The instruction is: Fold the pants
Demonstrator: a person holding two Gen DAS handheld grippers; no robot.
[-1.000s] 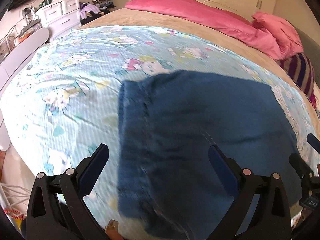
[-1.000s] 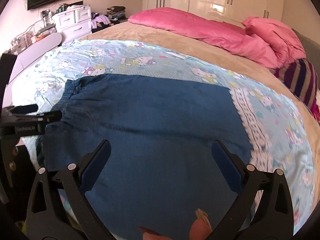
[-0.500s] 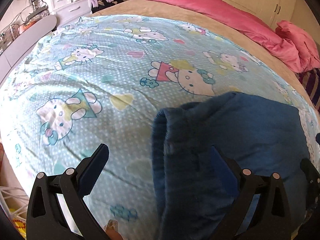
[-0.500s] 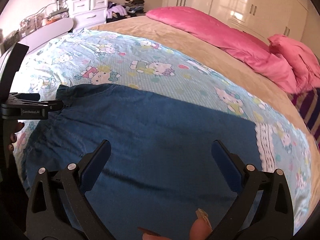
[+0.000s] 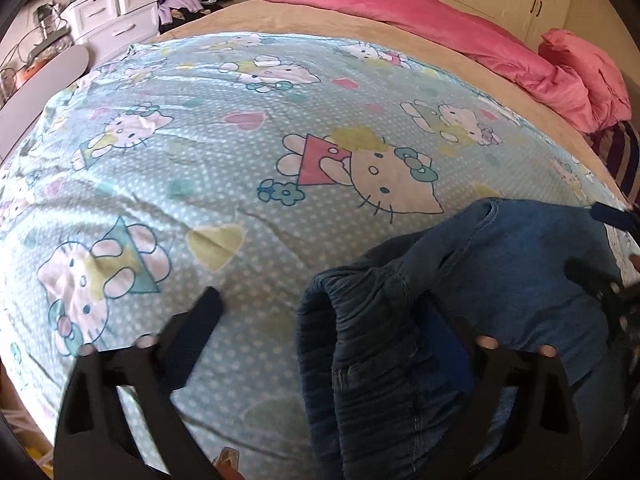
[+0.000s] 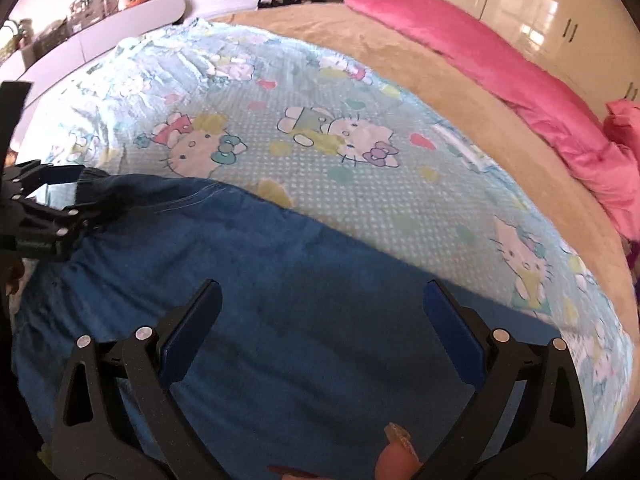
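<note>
The blue denim pants (image 6: 304,300) lie across a light blue cartoon-print sheet (image 6: 328,176) on the bed. In the left wrist view the elastic waistband (image 5: 360,320) bunches up between my left gripper's (image 5: 324,328) open jaws; the right pad (image 5: 448,344) is partly behind the fabric. My right gripper (image 6: 320,304) is open over the flat pant legs and holds nothing. The left gripper shows in the right wrist view (image 6: 48,216) at the waistband corner.
A pink duvet (image 6: 500,64) and pink pillow (image 5: 588,68) lie at the far side of the bed on a beige cover (image 6: 380,52). White drawers (image 5: 116,8) and clutter stand past the left edge. A striped cloth (image 5: 624,152) lies at the right.
Both grippers moved forward and lower over the bed. The waistband, flat a second ago, now stands bunched and lifted between the left jaws. The right gripper stays open.
</note>
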